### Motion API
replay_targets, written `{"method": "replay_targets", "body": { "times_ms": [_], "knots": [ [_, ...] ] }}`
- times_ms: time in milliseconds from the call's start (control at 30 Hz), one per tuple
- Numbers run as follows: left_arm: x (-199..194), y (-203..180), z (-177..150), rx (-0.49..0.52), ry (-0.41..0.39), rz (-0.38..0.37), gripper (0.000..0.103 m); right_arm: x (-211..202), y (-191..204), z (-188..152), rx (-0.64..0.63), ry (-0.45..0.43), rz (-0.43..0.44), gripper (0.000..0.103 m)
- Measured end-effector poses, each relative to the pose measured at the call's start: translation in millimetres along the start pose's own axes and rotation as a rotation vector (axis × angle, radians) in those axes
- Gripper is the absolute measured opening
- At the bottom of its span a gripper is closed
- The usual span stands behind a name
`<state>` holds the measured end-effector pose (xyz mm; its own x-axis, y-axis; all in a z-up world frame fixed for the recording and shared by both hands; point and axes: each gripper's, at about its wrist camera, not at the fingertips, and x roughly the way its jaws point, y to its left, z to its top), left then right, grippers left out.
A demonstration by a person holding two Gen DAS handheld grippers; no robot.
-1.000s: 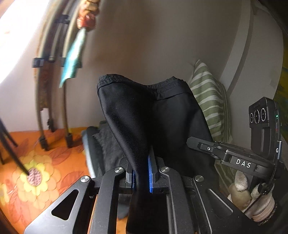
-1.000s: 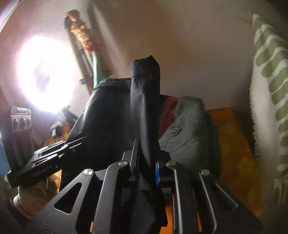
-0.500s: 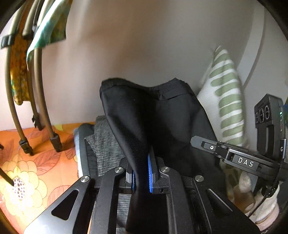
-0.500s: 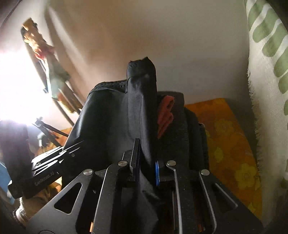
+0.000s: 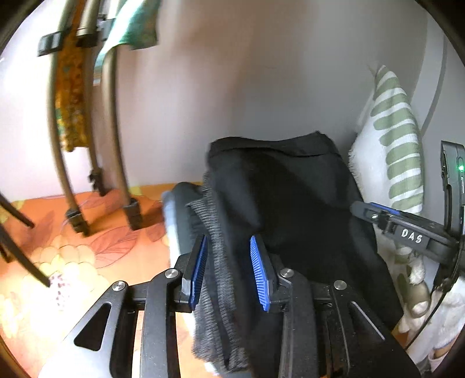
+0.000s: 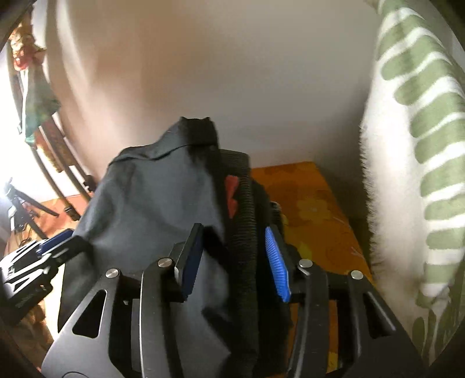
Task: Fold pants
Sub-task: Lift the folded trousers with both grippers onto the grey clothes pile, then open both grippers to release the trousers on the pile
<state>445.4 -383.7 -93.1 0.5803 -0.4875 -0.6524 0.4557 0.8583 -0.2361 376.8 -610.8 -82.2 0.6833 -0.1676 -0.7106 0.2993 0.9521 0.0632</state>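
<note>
My pants (image 5: 290, 197) run blurred under the bottom edge; the hanging cloth (image 5: 130, 26) is cut off above, and my hand (image 5: 418, 293) shows only partly.

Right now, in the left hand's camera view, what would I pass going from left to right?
Curved brown poles → left gripper, open around the black pants → green-striped pillow → right gripper at the edge.

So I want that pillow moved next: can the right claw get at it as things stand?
Probably yes: the pillow stands bare just right of the right claw, whose jaws have just been opening, but the black pants lie between them.
</note>
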Motion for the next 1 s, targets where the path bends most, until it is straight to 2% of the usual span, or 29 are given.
{"method": "replay_targets", "body": {
  "times_ms": [200, 300, 667, 733, 800, 1000],
  "knots": [
    [-26, 3, -10, 0.017, 0.002, 0.024, 0.029, -18, -9, -9, 0.038, -0.009, -0.062, 0.049],
    [-48, 3, -17, 0.027, -0.011, 0.008, 0.029, -36, -3, -17, 0.016, -0.031, -0.066, 0.049],
    [-124, -11, -43, 0.045, -0.047, -0.007, 0.029, -116, 26, -66, -0.029, -0.117, -0.012, 0.049],
    [-141, -16, -49, 0.059, -0.065, -0.003, 0.037, -133, 29, -75, -0.032, -0.131, 0.002, 0.050],
    [-157, -22, -55, 0.073, -0.088, -0.004, 0.041, -152, 32, -86, -0.029, -0.147, 0.017, 0.050],
    [-203, -41, -77, 0.118, -0.135, -0.013, 0.042, -191, 43, -112, -0.042, -0.170, 0.049, 0.050]
  ]
}}
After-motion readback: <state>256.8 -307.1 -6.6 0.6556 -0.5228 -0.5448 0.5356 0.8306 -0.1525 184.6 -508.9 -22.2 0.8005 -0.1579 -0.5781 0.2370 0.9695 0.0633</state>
